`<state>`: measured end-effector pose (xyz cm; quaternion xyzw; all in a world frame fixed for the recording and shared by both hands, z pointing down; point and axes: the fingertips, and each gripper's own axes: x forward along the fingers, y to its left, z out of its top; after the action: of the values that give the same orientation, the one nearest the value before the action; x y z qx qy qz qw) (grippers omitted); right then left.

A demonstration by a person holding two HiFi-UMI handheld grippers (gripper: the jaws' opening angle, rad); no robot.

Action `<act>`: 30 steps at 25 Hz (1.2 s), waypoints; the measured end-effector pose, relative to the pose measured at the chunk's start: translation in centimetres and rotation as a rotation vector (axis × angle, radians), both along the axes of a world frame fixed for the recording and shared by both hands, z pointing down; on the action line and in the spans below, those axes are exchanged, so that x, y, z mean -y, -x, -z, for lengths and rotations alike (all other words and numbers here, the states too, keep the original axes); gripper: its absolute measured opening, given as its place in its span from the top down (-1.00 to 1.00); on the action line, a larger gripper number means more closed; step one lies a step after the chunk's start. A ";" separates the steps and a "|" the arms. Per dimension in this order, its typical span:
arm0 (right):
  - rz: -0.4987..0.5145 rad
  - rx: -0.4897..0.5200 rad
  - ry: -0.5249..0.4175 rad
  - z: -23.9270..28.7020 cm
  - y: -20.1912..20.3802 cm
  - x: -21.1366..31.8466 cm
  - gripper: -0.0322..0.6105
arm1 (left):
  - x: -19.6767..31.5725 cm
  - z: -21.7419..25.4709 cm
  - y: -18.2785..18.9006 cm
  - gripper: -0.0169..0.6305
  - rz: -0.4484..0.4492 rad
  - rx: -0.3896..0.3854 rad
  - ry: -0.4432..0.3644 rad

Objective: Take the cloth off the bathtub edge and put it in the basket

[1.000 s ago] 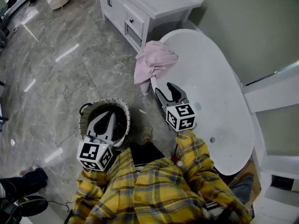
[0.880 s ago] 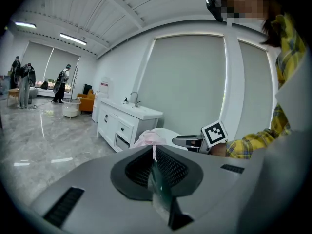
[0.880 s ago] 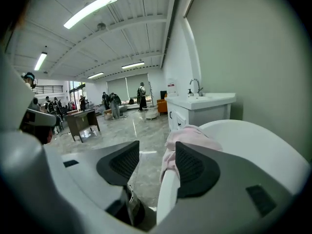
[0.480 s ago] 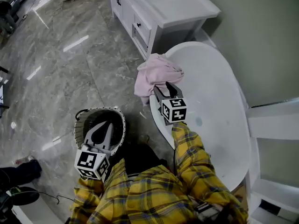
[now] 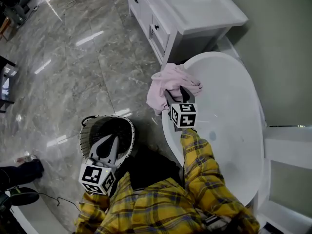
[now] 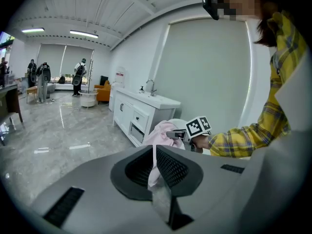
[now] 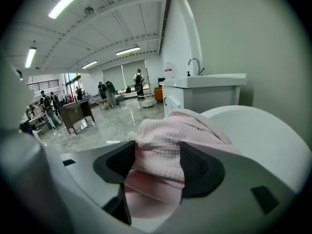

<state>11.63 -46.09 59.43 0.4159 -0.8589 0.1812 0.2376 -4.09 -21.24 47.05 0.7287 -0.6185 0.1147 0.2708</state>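
A pink waffle cloth [image 5: 168, 82] lies bunched over the near end of the white bathtub's rim [image 5: 167, 128]. My right gripper [image 5: 176, 94] has reached it; in the right gripper view the cloth [image 7: 170, 135] fills the gap of the right gripper [image 7: 157, 156], whose jaws are opening and stand wide without pinching it. A round woven basket [image 5: 88, 126] sits on the floor to the left of the tub. Above it my left gripper [image 5: 112, 140] is shut and holds nothing. In the left gripper view the left gripper [image 6: 154, 152] points toward the cloth [image 6: 160, 130].
A white vanity cabinet [image 5: 190, 11] with a sink stands just beyond the tub's end. The grey marble floor [image 5: 73, 57] stretches left. A dark shoe [image 5: 22, 172] lies at the lower left. Several people and a dark table [image 7: 75, 113] are far off.
My right gripper has moved forward along the tub edge from short of the cloth to around it. The left gripper has stayed over the basket.
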 end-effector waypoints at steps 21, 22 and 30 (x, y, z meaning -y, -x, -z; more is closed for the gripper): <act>-0.221 0.052 0.043 -1.6 0.2 0.8 0.50 | 0.7 -0.5 1.3 0.85 0.087 -0.119 0.011; -0.215 0.048 0.042 -1.5 0.2 0.7 0.55 | 0.6 -0.6 1.2 0.85 0.085 -0.120 0.010; -0.185 0.042 0.062 -1.2 0.0 0.3 0.66 | 0.3 -0.4 1.1 0.85 0.072 -0.108 -0.012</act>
<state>11.65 -46.38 60.67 0.4820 -0.8156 0.2374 0.2146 -5.17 -21.50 47.41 0.7127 -0.6295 0.0616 0.3033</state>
